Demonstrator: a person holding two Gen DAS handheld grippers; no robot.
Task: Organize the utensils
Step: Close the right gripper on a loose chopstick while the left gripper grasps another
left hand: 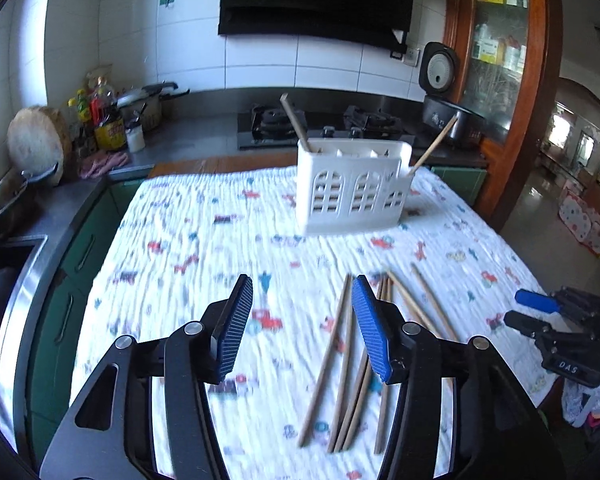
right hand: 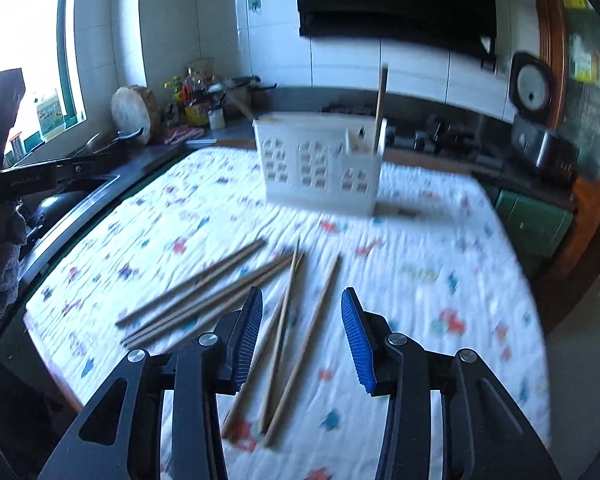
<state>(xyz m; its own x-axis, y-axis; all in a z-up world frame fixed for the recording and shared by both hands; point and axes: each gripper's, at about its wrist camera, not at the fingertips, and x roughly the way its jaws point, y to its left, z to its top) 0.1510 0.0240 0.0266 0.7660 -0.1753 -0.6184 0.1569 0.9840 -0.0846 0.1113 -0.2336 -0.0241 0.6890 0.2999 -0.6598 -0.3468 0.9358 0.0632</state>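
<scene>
on the printed white tablecloth (left hand: 188, 216), your left gripper (left hand: 302, 320) and right gripper (right hand: 302, 334) gape empty; overlapping loose wooden chopsticks (right hand: 204, 292) could scatter if you grab crookedly.

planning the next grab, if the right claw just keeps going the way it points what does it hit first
Most likely the loose chopsticks on the patterned cloth: two or three lie between the open right claw fingers, nothing held. The white holder sits well beyond; blur makes depth uncertain.
</scene>
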